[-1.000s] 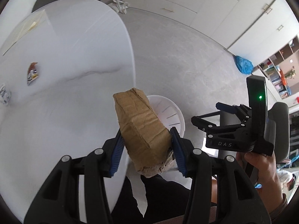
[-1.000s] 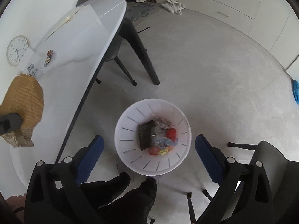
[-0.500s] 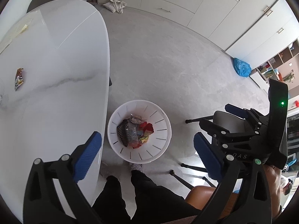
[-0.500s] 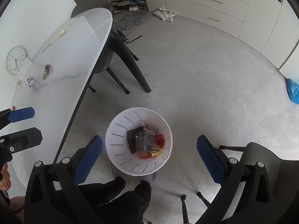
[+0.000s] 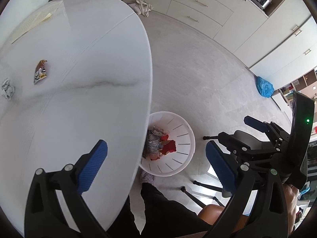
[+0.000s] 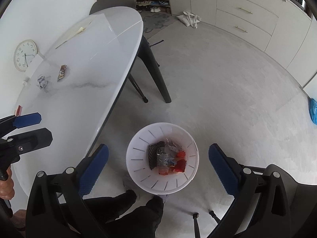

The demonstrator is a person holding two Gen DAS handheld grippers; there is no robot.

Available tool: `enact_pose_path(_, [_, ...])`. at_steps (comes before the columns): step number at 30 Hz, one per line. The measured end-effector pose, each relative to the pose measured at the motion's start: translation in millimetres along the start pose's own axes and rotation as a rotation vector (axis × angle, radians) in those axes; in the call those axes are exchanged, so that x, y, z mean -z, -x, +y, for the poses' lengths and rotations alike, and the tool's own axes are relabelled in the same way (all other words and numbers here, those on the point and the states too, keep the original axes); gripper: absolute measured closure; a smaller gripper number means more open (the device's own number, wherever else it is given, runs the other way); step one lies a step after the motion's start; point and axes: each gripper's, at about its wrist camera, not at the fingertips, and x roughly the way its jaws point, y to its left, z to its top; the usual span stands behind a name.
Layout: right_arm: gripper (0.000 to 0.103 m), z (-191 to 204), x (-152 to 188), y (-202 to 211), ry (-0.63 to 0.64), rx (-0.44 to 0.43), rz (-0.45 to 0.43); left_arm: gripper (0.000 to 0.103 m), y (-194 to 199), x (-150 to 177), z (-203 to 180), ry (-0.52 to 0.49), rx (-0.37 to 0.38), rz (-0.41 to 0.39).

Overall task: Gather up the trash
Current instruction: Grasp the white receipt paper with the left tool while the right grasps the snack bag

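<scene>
— Start at your tongs. What are they doing?

— My left gripper (image 5: 156,161) is spread wide, nothing between its blue pads (image 5: 93,165). It hangs over the near edge of the white table (image 5: 79,79), with one finger above the tabletop and the other out over the floor. My right gripper (image 6: 158,168) is just as wide apart and just as bare, held straight above the white trash bin (image 6: 136,170).

— And the trash itself?

— Some sits in the bin already: a dark mesh piece (image 6: 153,156), crumpled clear plastic (image 6: 163,157) and red scraps (image 6: 180,163), all heaped at the bottom. In the left view the bin (image 5: 184,148) stands on the floor just beside the table, its near side tucked under the table's rim.

— Anything left on the table?

— Yes. A brown snack wrapper (image 5: 40,72) lies flat, and near it a crumpled paper ball (image 5: 8,89); the two are close but apart. The right view shows the same pair, wrapper (image 6: 62,73) and paper ball (image 6: 42,81), well away from my left gripper (image 6: 29,129). A small red item (image 6: 19,110) lies at the table's edge; I cannot tell what it is.

— Further out?

— A wall clock (image 6: 25,55) leans against the wall, a tote bag (image 6: 190,18) lies by the cabinets, and a blue bag (image 5: 264,86) lies on the floor.
</scene>
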Motion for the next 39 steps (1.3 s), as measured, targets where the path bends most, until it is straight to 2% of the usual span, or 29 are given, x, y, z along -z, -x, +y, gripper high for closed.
enact_pose_path(5, [0.003,43,-28,-8,0.031,-0.037,-0.02,0.008,20,-11,58,0.075,-0.118,-0.083])
enact_pose_path(11, [0.003,113,-71,-31,0.091,-0.09,-0.032,0.008,38,-37,190,0.301,-0.293,-0.151])
enact_pose_path(17, [0.003,187,-116,-65,0.165,-0.123,-0.015,0.008,30,-61,315,0.42,-0.445,-0.166])
enact_pose_path(22, [0.003,242,-147,-101,0.219,-0.14,0.018,0.01,5,-78,379,0.437,-0.447,-0.143])
enact_pose_path(25, [0.003,273,-161,-126,0.247,-0.146,0.043,0.02,-14,-85,400,0.432,-0.431,-0.118])
enact_pose_path(28, [0.003,301,-172,-151,0.274,-0.147,0.066,0.038,-28,-92,416,0.446,-0.392,-0.109])
enact_pose_path(29, [0.003,309,-175,-159,0.282,-0.142,0.071,0.048,-30,-92,416,0.451,-0.376,-0.108])
enact_pose_path(32, [0.003,329,-182,-177,0.306,-0.113,0.073,0.055,-31,-92,426,0.465,-0.341,-0.124])
enact_pose_path(35, [0.003,341,-188,-193,0.317,-0.078,0.071,0.057,-26,-89,431,0.479,-0.325,-0.14])
enact_pose_path(36, [0.004,342,-188,-195,0.315,-0.072,0.071,0.057,-23,-88,433,0.487,-0.321,-0.146])
enact_pose_path(39, [0.021,348,-189,-206,0.315,-0.044,0.089,0.057,-12,-79,434,0.504,-0.321,-0.157])
